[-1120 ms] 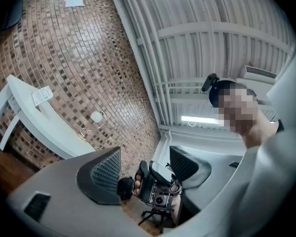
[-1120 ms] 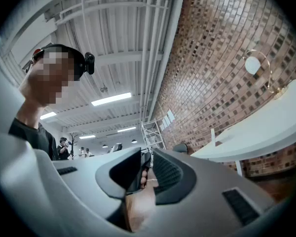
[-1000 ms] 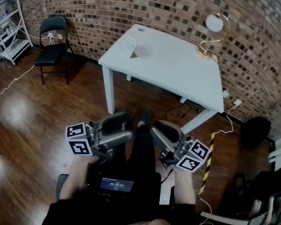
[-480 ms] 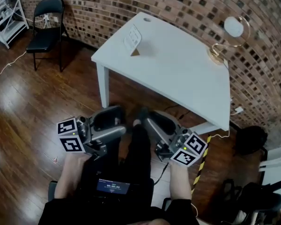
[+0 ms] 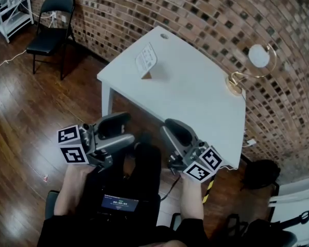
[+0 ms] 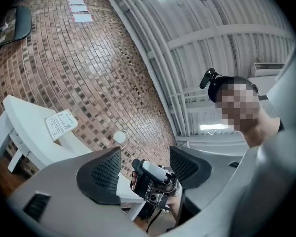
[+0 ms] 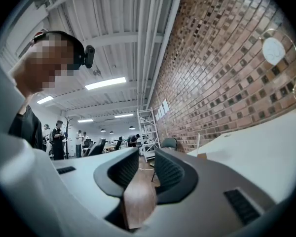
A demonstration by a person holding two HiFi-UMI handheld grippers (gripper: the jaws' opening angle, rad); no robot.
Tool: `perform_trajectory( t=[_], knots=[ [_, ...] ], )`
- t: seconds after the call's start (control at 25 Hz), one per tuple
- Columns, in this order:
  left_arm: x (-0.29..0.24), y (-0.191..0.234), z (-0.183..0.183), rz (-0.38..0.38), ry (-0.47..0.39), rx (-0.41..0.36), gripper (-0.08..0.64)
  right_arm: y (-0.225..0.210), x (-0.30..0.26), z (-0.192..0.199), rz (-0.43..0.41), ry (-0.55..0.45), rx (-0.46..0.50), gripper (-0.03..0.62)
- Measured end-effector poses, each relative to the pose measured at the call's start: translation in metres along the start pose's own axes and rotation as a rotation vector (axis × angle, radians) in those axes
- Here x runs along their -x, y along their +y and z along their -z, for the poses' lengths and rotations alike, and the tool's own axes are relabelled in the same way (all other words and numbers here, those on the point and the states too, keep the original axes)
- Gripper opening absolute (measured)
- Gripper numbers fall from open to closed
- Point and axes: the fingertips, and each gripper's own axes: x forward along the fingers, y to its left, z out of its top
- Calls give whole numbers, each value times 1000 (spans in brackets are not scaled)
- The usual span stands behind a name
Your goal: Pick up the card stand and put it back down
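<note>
One card stand point(image 5: 146, 60) — upright on white table point(image 5: 193, 99)

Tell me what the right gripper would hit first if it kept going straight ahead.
Probably nothing close. The right gripper's jaws have just been opening, with nothing between them; past them only floor shows, then a black chair far off by the brick wall. The table lies to its right.
</note>
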Motion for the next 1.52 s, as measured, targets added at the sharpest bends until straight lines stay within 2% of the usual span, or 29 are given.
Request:
perform_trajectory(
  t=[0.44, 0.68, 1.12, 1.52],
  knots=[
    [-33, 45, -31, -21, -49, -38, 301, -59, -27, -19, -33, 50, 26, 150],
    [-42, 67, -35, -40, -67, -35, 301, -95, -42, -16, -14, 79, 15, 178],
    [-45, 80, -49, -55, -99, -61, 301, -127, -77, -3, -4, 132, 26, 184],
    [-39, 98, -66, -83, -142, -66, 301, -159, -109, 20, 21, 239, 15, 213]
  ],
)
